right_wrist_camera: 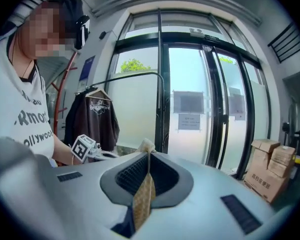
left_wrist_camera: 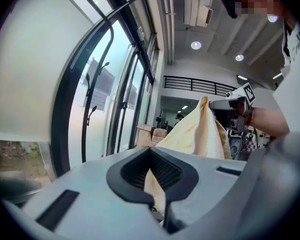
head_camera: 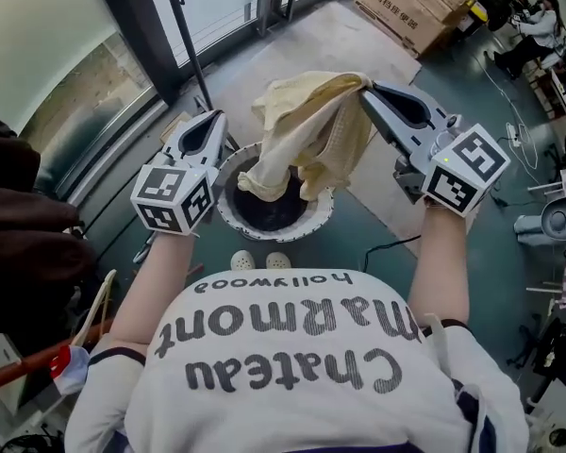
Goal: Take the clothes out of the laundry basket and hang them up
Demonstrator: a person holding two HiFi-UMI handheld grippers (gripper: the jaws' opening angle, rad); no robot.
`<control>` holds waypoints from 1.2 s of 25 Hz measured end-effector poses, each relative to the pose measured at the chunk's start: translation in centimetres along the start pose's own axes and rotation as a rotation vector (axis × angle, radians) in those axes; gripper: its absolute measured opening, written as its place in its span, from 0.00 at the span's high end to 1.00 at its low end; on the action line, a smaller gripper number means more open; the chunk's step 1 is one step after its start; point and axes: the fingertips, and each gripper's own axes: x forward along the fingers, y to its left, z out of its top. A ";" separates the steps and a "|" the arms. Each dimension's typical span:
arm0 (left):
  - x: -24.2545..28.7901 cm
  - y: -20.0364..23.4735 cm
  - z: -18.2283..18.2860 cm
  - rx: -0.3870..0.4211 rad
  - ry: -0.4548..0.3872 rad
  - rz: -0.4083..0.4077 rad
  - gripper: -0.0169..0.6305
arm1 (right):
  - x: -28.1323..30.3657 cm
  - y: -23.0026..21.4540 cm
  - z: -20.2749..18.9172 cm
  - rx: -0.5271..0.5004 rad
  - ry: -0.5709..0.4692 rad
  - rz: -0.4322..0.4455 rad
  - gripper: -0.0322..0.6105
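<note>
- Yellow cloth (head_camera: 307,135) hangs over the basket (head_camera: 228,220). In the head view its low end lies against the dark opening.
- Right gripper (head_camera: 366,91) holds the cloth's top corner. Its own view shows a strip pinched between closed jaws, with a tuft past the tips.
- Left gripper (head_camera: 217,119) looks clear of the cloth from above. The left gripper view shows fabric nipped in its closed jaws and rising to the right gripper.
- Only the right gripper view shows a dark top (right_wrist_camera: 96,120) on a hanger beside the glass doors.
- Boxes (head_camera: 410,8) stand beyond.
</note>
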 end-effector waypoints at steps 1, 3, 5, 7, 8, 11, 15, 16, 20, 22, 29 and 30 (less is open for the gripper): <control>0.0 -0.8 0.2 -0.004 -0.003 -0.028 0.96 | -0.5 -0.1 0.6 0.010 -0.018 -0.008 0.89; 0.1 -2.8 0.7 -0.043 -0.021 -0.119 0.96 | -1.3 0.2 1.4 0.033 -0.054 -0.006 0.89; 0.2 -4.8 1.7 -0.065 -0.050 -0.198 0.96 | -1.8 0.6 1.7 0.044 -0.073 0.005 0.89; 0.4 -6.5 2.9 -0.056 -0.084 -0.259 0.94 | -1.9 1.0 1.4 0.040 -0.063 0.011 0.89; 0.4 -7.4 3.4 -0.052 -0.098 -0.294 0.88 | -2.0 1.2 1.2 0.037 -0.051 0.014 0.89; 1.0 -10.6 4.3 -0.036 -0.103 -0.420 0.73 | -2.2 2.1 0.4 0.030 -0.027 0.043 0.89; 2.5 -14.2 4.2 0.076 -0.058 -0.547 0.68 | -2.3 3.4 -0.6 0.043 -0.026 0.083 0.89; 2.7 -14.9 4.0 0.098 -0.050 -0.570 0.67 | -2.3 3.8 -0.8 0.047 -0.025 0.089 0.89; 2.5 -16.9 3.3 0.107 -0.016 -0.615 0.65 | -3.7 5.2 -1.2 0.066 -0.038 0.119 0.89; 2.3 -16.9 3.6 0.107 -0.012 -0.621 0.72 | -4.4 5.4 -1.2 0.083 -0.052 0.125 0.89; 3.5 -13.4 9.4 0.096 -0.038 -0.523 0.95 | -3.8 4.6 -1.2 0.185 -0.084 0.167 0.89; 3.5 -13.6 10.2 0.087 -0.048 -0.525 0.96 | -3.9 4.6 -1.1 0.214 -0.102 0.178 0.89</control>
